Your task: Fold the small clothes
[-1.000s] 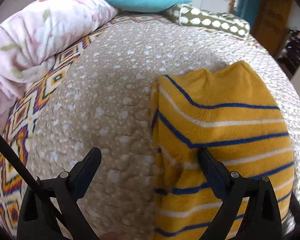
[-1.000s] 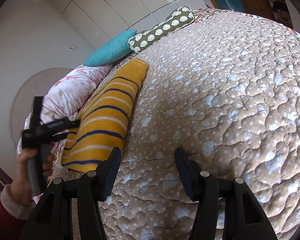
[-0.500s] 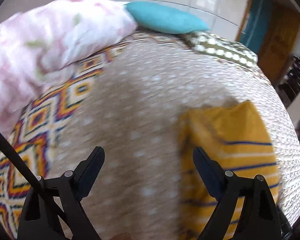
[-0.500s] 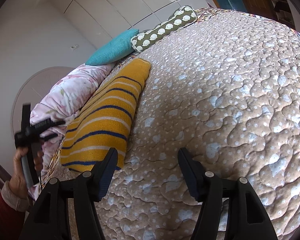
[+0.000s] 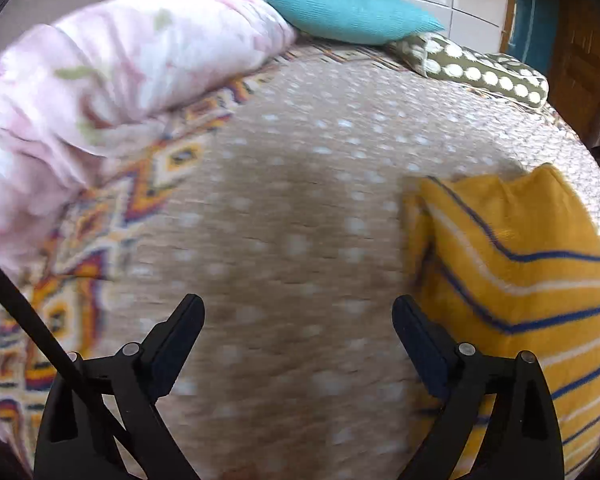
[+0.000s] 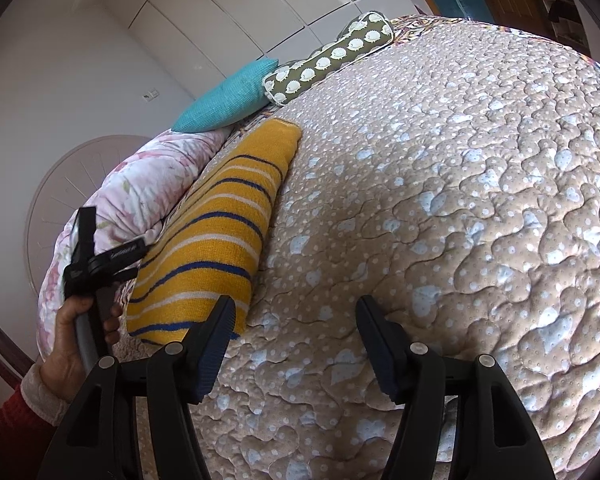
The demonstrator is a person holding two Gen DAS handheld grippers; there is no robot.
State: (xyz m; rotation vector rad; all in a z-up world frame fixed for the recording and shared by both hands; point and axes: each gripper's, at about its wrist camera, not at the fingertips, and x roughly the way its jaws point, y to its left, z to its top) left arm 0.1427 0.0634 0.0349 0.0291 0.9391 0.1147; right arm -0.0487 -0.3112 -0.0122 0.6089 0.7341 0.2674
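Our left gripper (image 5: pixel 296 320) and right gripper (image 6: pixel 296 320), both wide and empty, hang beside the folded yellow sweater (image 6: pixel 216 236); next we need another garment.

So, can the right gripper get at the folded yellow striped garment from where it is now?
Probably yes. The right gripper stands open and empty, the yellow striped garment lies just beside its left finger on the quilt, and nothing lies between them.
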